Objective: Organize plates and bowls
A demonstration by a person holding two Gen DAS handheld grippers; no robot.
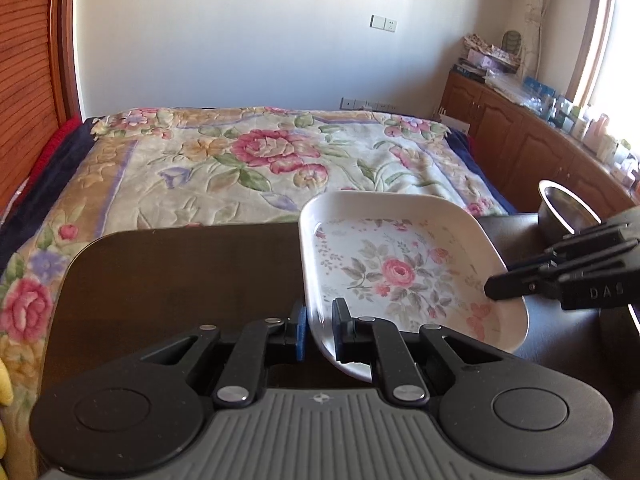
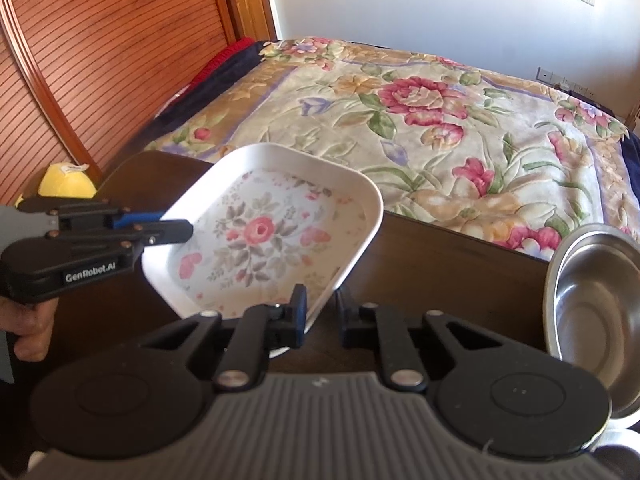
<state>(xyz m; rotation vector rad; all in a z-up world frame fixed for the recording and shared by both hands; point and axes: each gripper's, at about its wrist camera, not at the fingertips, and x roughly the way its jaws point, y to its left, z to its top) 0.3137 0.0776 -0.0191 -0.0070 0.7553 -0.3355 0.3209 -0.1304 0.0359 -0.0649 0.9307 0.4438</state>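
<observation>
We see a dark brown wooden table (image 1: 168, 264) with a rounded corner, and just beyond its far edge a bed under a cream quilted bedspread (image 1: 256, 160) patterned with large pink roses. A slatted reddish-wood headboard (image 2: 92, 52) rises at the bed's left. Beside the table's left corner we spot a round yellow plush toy (image 2: 66, 182). Along the right wall runs a low brown wooden cabinet (image 1: 520, 136), its top crowded with small bottles and boxes.
</observation>
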